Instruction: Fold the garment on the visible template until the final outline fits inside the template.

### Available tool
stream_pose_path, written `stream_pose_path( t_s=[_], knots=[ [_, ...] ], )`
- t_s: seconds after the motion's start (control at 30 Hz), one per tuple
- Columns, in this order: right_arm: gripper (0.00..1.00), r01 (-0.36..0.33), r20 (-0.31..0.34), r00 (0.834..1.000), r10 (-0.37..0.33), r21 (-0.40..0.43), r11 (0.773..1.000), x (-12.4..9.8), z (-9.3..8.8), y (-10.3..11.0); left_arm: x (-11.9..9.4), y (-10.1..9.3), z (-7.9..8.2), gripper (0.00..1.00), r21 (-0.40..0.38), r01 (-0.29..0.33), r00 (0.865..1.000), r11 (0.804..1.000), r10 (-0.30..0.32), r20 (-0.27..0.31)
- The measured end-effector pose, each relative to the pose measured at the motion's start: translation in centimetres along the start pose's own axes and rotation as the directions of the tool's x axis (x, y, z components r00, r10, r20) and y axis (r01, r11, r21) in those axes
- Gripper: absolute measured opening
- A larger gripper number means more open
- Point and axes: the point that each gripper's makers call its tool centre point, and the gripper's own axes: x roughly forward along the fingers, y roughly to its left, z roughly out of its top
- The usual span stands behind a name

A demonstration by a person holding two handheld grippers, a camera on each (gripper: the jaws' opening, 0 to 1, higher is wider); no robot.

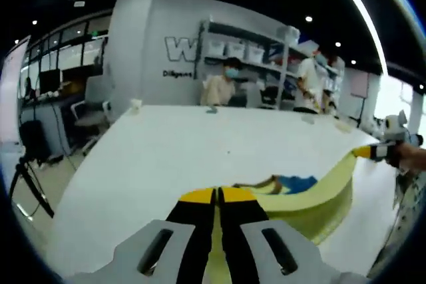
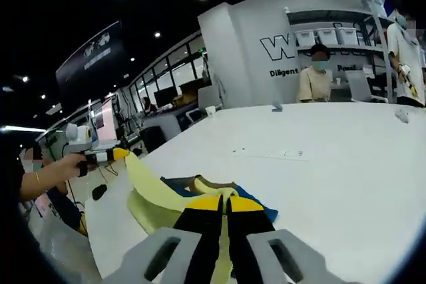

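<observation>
Both claws are pinched tight on the same pale yellow garment [image 1: 313,194], one at each end of a lifted edge, so the cloth hangs as a long band between the two hands. In the left gripper view, the left gripper [image 1: 217,197] has its yellow-tipped jaws pressed together with a strip of the fabric running down between them, and from there the band sweeps away to the right and rises to the right gripper [image 1: 373,151], which holds the far corner up off the white table [image 1: 200,144]. The right gripper view gives the mirror of it: the right gripper [image 2: 225,203] is clamped on the cloth, and the band runs off to the left up to the left gripper [image 2: 106,156], held in a person's hand [image 2: 64,166]. Under the sagging middle, something blue [image 2: 256,201] lies flat on the table; I cannot tell if it is the template or part of the garment. The held edge is the long axis here, spanning hand to hand, so I'd judge the fold depends on carrying both ends together across that axis, keeping the edge taut and level, and laying it over the blue patch; neither hand is clearly nearer.
</observation>
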Motion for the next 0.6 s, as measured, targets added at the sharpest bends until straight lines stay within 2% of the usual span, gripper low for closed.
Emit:
stream_pose_path(
  t_s=[0.03,0.1,0.2,0.27,0.37,0.4,0.53,0.6],
  knots=[
    [0.0,-0.007,0.017,1.0,0.007,0.034,0.999,0.3,0.3,-0.1,0.3,0.0,0.1,0.0,0.006,0.0,1.0,1.0,0.0,-0.001],
    [0.0,-0.001,-0.002,1.0,0.001,0.011,1.0,1.2,0.4,-1.0,1.6,0.9,0.3,0.0,0.011,-0.003,1.0,1.0,0.003,-0.01],
    [0.0,0.003,-0.017,1.0,-0.002,0.017,1.0,3.1,0.0,-2.4,2.9,2.1,-0.4,0.0,-0.002,-0.03,0.999,1.0,0.03,-0.03],
    [0.0,-0.005,-0.039,0.999,0.005,0.014,1.0,4.8,-0.6,-2.8,4.0,3.7,-2.3,0.0,-0.004,-0.083,0.993,0.997,0.083,-0.085],
    [0.0,0.009,-0.095,0.995,-0.011,-0.019,1.0,6.3,-2.3,-3.7,5.3,4.1,-3.9,0.0,-0.036,-0.091,0.99,0.995,0.087,-0.107],
    [0.0,0.011,-0.097,0.995,-0.011,-0.002,1.0,7.0,-3.0,-3.9,6.2,4.3,-4.8,0.0,-0.049,-0.086,0.99,0.995,0.08,-0.117],
    [0.0,0.047,-0.116,0.992,-0.043,0.03,0.998,8.0,-4.2,-5.5,7.3,4.6,-6.1,0.0,-0.064,-0.098,0.986,0.993,0.088,-0.145],
    [0.0,0.056,-0.119,0.992,-0.05,0.048,0.997,8.2,-4.5,-5.9,7.8,4.7,-6.0,0.0,-0.074,-0.089,0.988,0.993,0.078,-0.135]
  ],
)
